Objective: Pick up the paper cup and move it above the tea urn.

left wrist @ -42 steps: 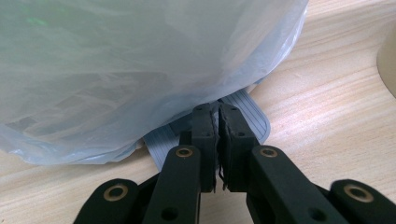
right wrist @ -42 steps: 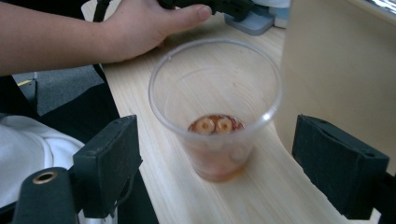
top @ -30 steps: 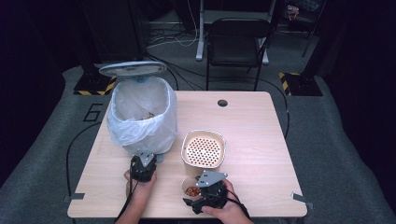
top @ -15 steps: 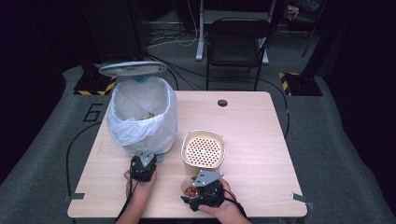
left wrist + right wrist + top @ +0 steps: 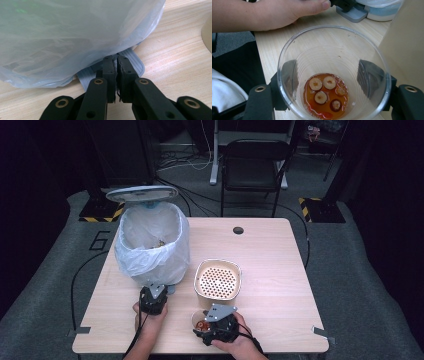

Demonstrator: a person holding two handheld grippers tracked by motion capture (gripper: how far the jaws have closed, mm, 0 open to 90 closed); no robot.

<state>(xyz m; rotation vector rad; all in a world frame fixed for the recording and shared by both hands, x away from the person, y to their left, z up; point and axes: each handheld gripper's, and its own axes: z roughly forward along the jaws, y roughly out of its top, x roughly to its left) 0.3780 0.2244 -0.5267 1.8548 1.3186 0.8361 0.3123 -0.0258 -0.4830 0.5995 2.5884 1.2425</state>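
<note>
My left gripper (image 5: 152, 296) is shut, and its tips (image 5: 116, 61) sit on the grey ribbed pedal (image 5: 135, 63) at the foot of the bag-lined bin (image 5: 152, 245). The bin's lid (image 5: 141, 193) stands raised. Near the table's front edge, my right gripper (image 5: 201, 325) has a clear plastic cup (image 5: 332, 50) between its jaws. The jaws have just been closing, and their pads now lie against the cup's sides. In the cup (image 5: 199, 321) is a little amber liquid with several round fruit slices (image 5: 325, 90).
A beige bowl with a perforated insert (image 5: 217, 279) stands just behind the cup, and its wall (image 5: 407, 45) is close on the right in the right gripper view. The hand (image 5: 269, 12) holding the left gripper rests on the table (image 5: 280, 270) to the cup's left. A chair (image 5: 255, 165) stands beyond the table.
</note>
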